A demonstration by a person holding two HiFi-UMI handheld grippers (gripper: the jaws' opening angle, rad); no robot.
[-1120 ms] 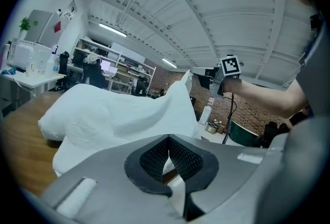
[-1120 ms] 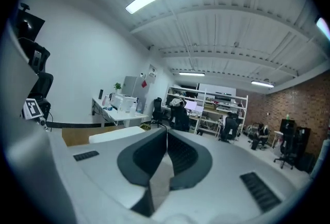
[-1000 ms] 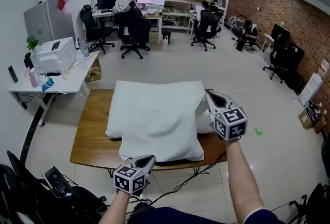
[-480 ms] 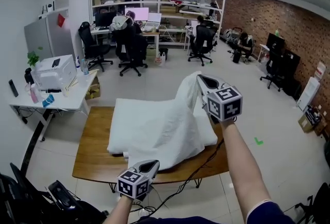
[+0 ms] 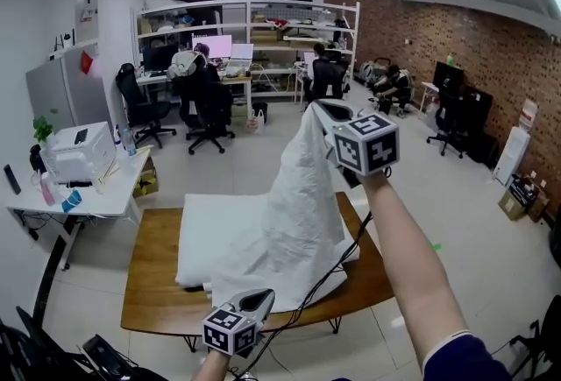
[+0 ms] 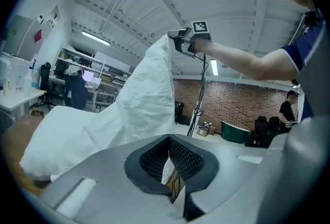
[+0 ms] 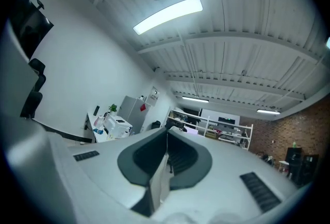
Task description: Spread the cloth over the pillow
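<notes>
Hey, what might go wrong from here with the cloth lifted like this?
The right gripper holds only a thin edge of the cloth raised high, so it may slip out. The black cable hangs close by the cloth and might snag it. The cloth bunches toward the right, so the pillow might go uncovered on its left.

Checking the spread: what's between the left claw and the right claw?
The white cloth, pinched by both, runs from the high right claw down to the low left claw, draping across the pillow; the head view shows it.
</notes>
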